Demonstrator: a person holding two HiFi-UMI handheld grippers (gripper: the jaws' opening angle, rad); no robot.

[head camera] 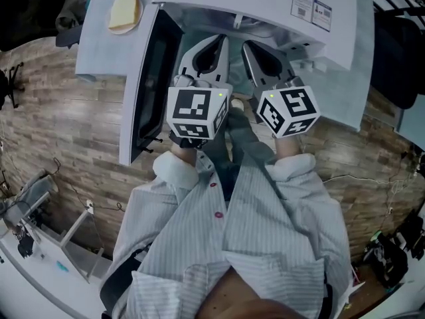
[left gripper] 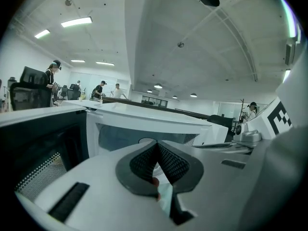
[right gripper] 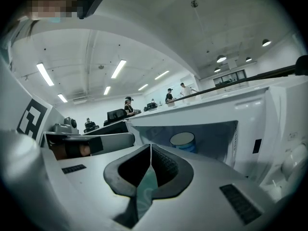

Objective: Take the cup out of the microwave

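The white microwave (head camera: 265, 8) stands with its door (head camera: 143, 78) swung open to the left. Inside the cavity a blue cup (right gripper: 183, 141) with a white top stands upright toward the back. In the left gripper view only its rim (left gripper: 143, 140) peeks over the jaws. Both grippers point into the opening, side by side and short of the cup. My left gripper (head camera: 219, 40) (left gripper: 156, 147) is shut with nothing between its pads. My right gripper (head camera: 248, 45) (right gripper: 150, 149) is also shut and empty, with the cup ahead of it and slightly right.
A yellow sponge-like pad (head camera: 125, 12) lies on the pale table (head camera: 99, 42) left of the microwave. The control panel with a knob (right gripper: 293, 162) sits on the cavity's right. Wood-pattern floor (head camera: 60, 125) and a rack (head camera: 40, 231) lie below. People stand far back in the office (left gripper: 53, 73).
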